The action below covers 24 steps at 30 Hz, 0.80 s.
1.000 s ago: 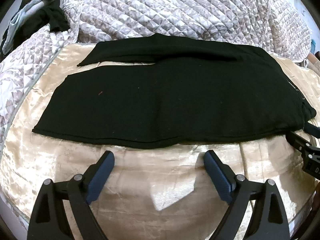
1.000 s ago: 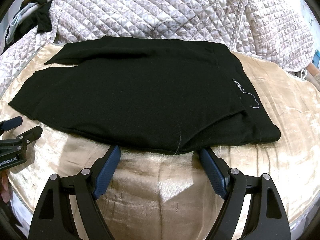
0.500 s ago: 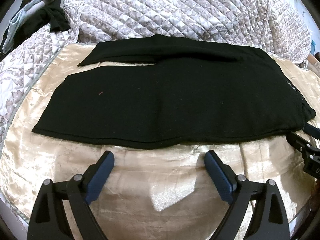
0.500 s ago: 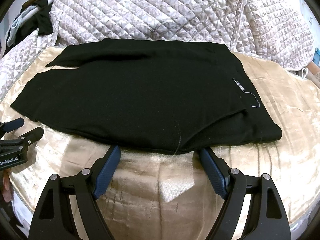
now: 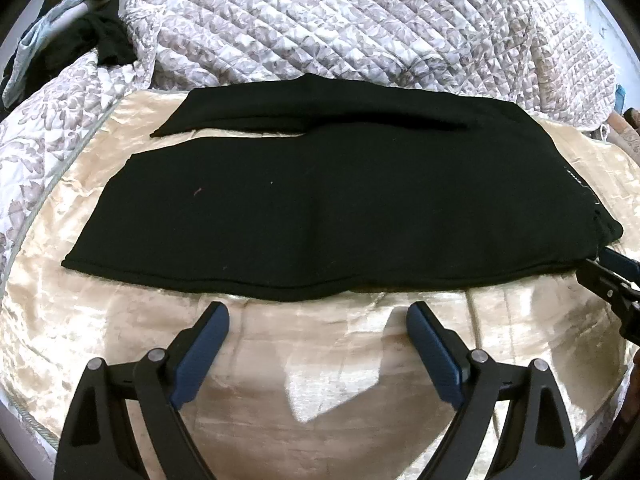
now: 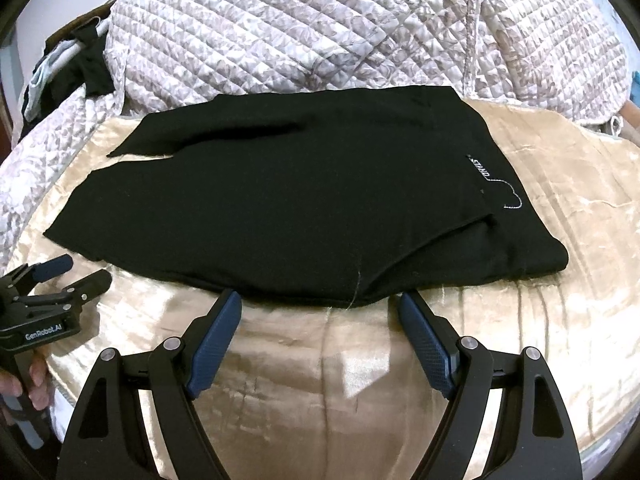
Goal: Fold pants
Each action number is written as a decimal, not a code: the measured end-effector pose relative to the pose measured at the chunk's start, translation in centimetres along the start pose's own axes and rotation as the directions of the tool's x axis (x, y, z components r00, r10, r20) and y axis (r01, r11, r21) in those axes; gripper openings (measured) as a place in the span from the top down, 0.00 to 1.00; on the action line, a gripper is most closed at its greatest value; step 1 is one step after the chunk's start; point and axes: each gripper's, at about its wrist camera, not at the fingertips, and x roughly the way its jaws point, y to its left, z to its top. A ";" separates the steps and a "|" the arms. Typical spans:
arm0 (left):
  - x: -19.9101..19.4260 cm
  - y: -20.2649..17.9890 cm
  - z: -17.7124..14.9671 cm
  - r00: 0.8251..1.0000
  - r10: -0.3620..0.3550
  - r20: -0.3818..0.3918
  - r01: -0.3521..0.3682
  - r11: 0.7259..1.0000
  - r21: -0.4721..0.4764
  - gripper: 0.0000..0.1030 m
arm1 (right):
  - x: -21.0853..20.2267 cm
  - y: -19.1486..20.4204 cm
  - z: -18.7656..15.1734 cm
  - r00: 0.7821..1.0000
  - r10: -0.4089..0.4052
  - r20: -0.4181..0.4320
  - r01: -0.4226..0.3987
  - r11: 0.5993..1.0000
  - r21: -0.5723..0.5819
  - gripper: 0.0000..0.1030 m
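Right wrist: both grippers' jaws wide apart, empty, beside black pants.

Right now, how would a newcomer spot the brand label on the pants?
Start at the gold satin sheet before the quilted bedspread. The black pants lie across it; at their right end sits the label, white "STAND" lettering above a stitched white outline, their only printed marking.

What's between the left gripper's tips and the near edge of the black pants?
Only bare gold satin cover, seen in the left wrist view, between left gripper and pants.
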 end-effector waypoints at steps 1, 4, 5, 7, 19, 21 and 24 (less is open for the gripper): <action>0.0 0.0 0.0 1.000 -0.004 0.001 0.004 1.000 -0.001 0.11 | -0.1 -0.1 0.0 1.000 0.004 0.001 -0.004 1.000 0.003 0.21; -0.2 0.0 0.1 1.000 -0.010 0.007 0.010 1.000 -0.005 0.11 | -0.3 -0.4 0.0 1.000 0.013 0.004 -0.013 1.000 0.016 0.21; -0.3 0.0 0.1 1.000 -0.011 0.009 0.011 1.000 -0.006 0.11 | -0.3 -0.5 0.1 1.000 0.015 0.005 -0.016 1.000 0.022 0.21; -0.3 0.1 0.2 1.000 -0.014 0.011 0.015 1.000 -0.012 0.11 | -0.4 -0.8 0.1 1.000 0.021 0.009 -0.021 0.999 0.034 0.21; -0.8 3.4 0.6 1.000 -0.009 0.024 0.011 0.993 -0.119 0.11 | -0.7 -3.9 0.5 0.999 0.029 0.023 -0.033 0.986 0.166 0.21; -0.7 4.5 0.6 1.000 -0.008 0.021 0.011 0.987 -0.158 0.11 | -0.8 -4.5 0.5 0.999 0.030 0.029 -0.035 0.981 0.191 0.21; -0.3 6.3 0.6 1.000 -0.010 0.007 0.011 0.975 -0.223 0.11 | -0.9 -5.9 0.7 0.998 0.041 0.040 -0.050 0.965 0.259 0.21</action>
